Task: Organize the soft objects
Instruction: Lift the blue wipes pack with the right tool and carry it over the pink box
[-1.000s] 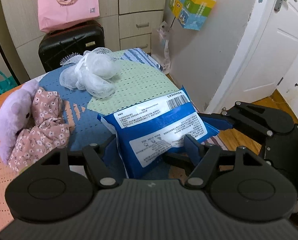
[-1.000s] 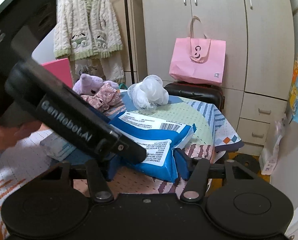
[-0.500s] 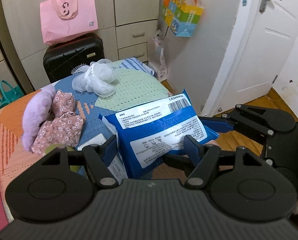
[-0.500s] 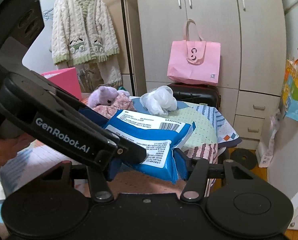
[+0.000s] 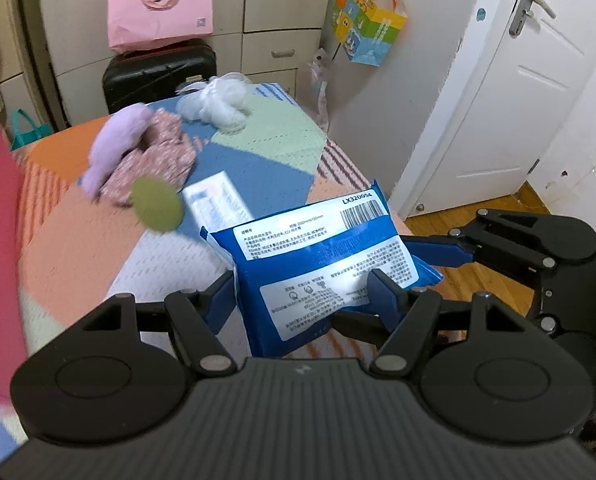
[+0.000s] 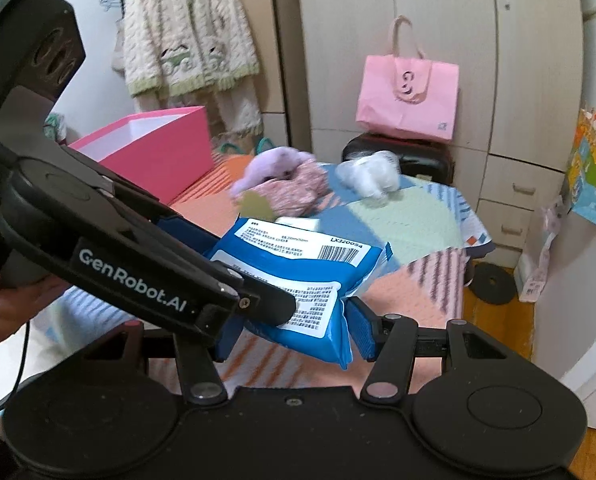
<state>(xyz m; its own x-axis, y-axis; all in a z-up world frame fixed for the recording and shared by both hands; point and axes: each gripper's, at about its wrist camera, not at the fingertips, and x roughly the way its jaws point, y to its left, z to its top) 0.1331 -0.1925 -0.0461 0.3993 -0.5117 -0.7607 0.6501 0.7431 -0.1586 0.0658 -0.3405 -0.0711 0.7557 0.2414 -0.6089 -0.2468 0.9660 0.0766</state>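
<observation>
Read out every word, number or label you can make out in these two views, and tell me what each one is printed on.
"LX320054": on the white label of the blue soft pack, above its barcode.
"GenRobot.AI": on the side of the left gripper, seen from the right wrist view.
Small print on the pack's labels: too small to read.
Logo on the pink tote bag: a single curly figure, not legible as text.
Colourful hanging bag: print blurred.

Blue-and-white pack [image 5: 322, 264]; lilac plush [image 5: 113, 148]; pink box [image 6: 153, 156].
</observation>
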